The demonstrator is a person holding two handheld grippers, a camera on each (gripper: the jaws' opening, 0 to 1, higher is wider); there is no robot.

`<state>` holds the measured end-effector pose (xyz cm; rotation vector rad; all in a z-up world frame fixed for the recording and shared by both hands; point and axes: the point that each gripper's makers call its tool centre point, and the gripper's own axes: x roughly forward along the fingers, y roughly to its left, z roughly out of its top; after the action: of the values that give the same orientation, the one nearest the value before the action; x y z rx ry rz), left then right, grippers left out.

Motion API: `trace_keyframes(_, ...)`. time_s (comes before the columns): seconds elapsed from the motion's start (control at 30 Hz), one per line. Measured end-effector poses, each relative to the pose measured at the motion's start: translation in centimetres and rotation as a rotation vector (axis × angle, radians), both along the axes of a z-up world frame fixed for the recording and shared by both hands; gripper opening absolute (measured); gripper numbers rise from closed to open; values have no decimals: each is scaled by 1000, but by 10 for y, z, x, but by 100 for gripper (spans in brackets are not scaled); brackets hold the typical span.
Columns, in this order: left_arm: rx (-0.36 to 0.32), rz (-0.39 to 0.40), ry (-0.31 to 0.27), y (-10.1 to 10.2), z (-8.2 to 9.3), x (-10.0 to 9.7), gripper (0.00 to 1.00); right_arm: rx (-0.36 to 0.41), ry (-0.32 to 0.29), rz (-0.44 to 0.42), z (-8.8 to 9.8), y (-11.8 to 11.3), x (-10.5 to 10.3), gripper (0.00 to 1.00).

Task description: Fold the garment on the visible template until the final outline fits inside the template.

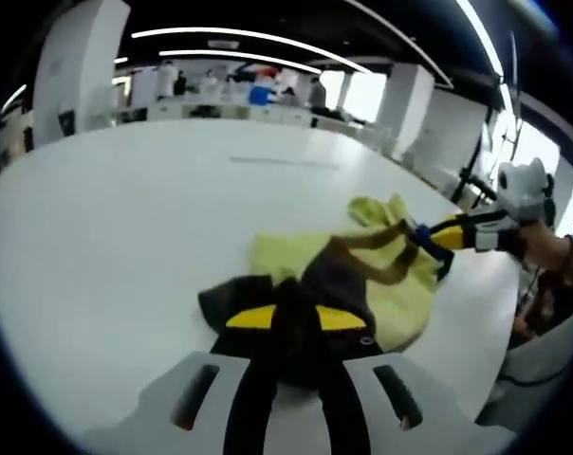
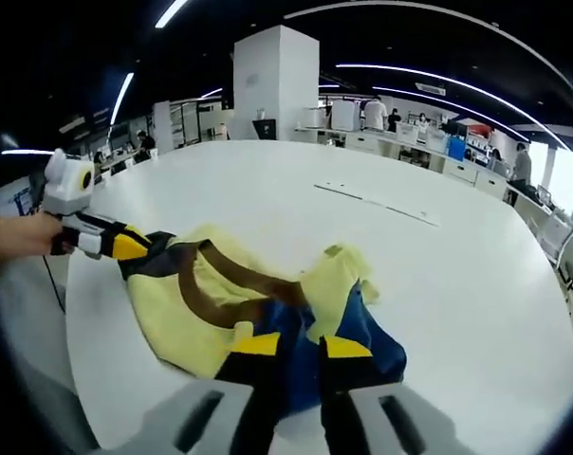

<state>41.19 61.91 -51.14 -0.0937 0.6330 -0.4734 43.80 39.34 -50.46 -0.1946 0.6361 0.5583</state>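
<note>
A pale yellow garment (image 1: 400, 289) with a brown neck band and a dark blue part lies bunched on the white table (image 1: 116, 237). In the left gripper view my left gripper (image 1: 298, 320) is shut on the dark fabric at the near edge. My right gripper (image 1: 429, 237) comes in from the right and pinches the far yellow edge. In the right gripper view the garment (image 2: 173, 308) spreads in front of my right gripper (image 2: 302, 347), which is shut on the blue fabric. The left gripper (image 2: 139, 248) holds the garment's left edge there.
A faint grey line (image 1: 285, 162) (image 2: 374, 201) marks the table beyond the garment. A person's hand (image 1: 552, 248) (image 2: 21, 237) holds each far gripper. The table's rim (image 2: 78, 322) runs close by. A white pillar (image 2: 277, 81), desks and people stand far behind.
</note>
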Motion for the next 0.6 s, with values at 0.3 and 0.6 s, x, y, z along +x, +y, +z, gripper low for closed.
trace_keyframes(0.3,11,33,59,8,-14,-1,0,-36,20,35,-8,-1,-5,0)
trace_keyframes(0.6,64,55,35,26,1,-13,0,-44,-15,20,6,-14,-6,0)
